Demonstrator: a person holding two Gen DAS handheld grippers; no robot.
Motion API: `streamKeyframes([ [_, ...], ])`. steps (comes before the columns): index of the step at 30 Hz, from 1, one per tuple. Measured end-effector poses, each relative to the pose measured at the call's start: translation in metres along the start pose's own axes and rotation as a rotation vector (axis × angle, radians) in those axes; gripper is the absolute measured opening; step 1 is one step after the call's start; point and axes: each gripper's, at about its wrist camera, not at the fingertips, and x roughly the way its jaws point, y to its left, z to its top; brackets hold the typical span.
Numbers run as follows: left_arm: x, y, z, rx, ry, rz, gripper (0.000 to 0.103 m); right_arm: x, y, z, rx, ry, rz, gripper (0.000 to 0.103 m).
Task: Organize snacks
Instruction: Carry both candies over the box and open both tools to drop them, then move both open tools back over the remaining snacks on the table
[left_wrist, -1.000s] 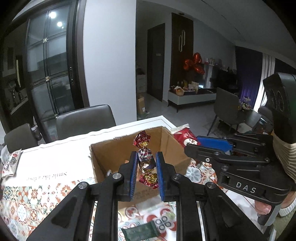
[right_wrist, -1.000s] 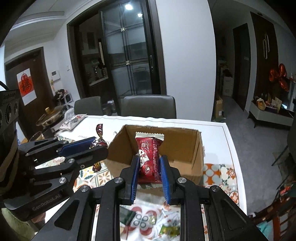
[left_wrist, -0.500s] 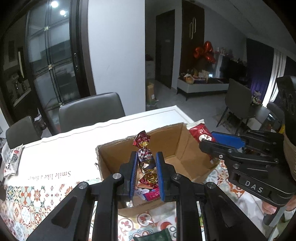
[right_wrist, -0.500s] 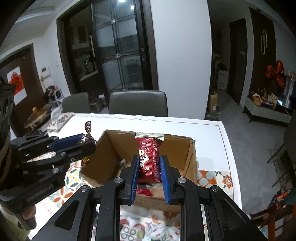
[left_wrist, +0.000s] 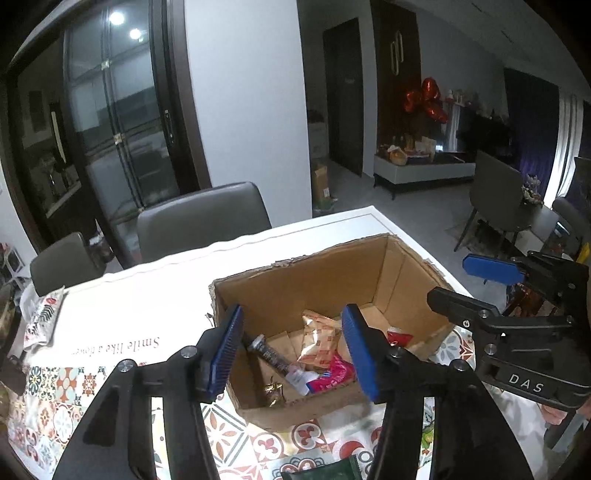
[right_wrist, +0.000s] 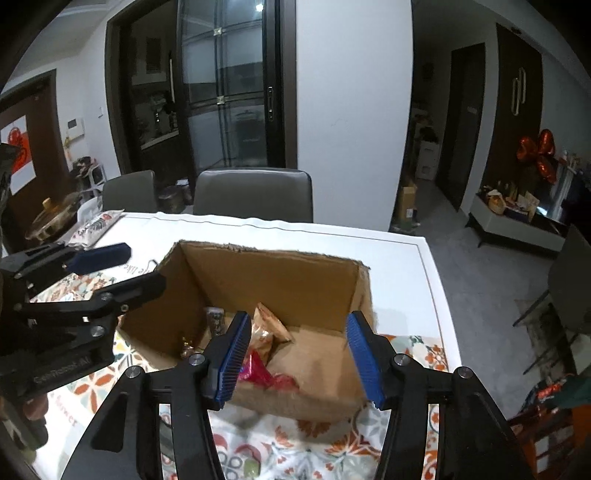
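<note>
From my left wrist camera, the left gripper (left_wrist: 291, 347) hangs over the open cardboard box (left_wrist: 317, 273); its fingers (left_wrist: 225, 350) have just been opening and stand parted with nothing between them. Beyond and below the fingers, on the box floor, I see a tan snack packet (left_wrist: 318, 339), a dark stick-shaped packet (left_wrist: 267, 353), a pink-and-red packet (left_wrist: 328, 376) and a gold-wrapped candy (left_wrist: 274, 390). To the right of my fingers the right gripper (left_wrist: 476, 284) shows side-on, and a dark green packet (left_wrist: 325, 470) lies on the surface under them.

From my right wrist camera, the right gripper (right_wrist: 295, 356) also has its fingers (right_wrist: 364, 358) just opened, apart and empty, above the box (right_wrist: 280, 273). This view hides the green packet but shows a red wrapper (right_wrist: 282, 380) between the fingers on the box floor, and a white packet (right_wrist: 94, 227) far off to the left on the surface (right_wrist: 399, 258). The left gripper (right_wrist: 122, 269) sits left of my fingers.
</note>
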Motion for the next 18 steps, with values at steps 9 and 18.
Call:
streamKeyframes([
  [9,-0.036,-0.023,-0.028,0.006,-0.053,-0.055,0.057,-0.040,-0.001,-0.036,-0.013,-0.047,-0.014,0.059],
  [18,-0.049,-0.056,-0.065,0.065,-0.058,-0.085,0.057,-0.076,-0.006,-0.082,-0.005,-0.085,-0.062,0.069],
])
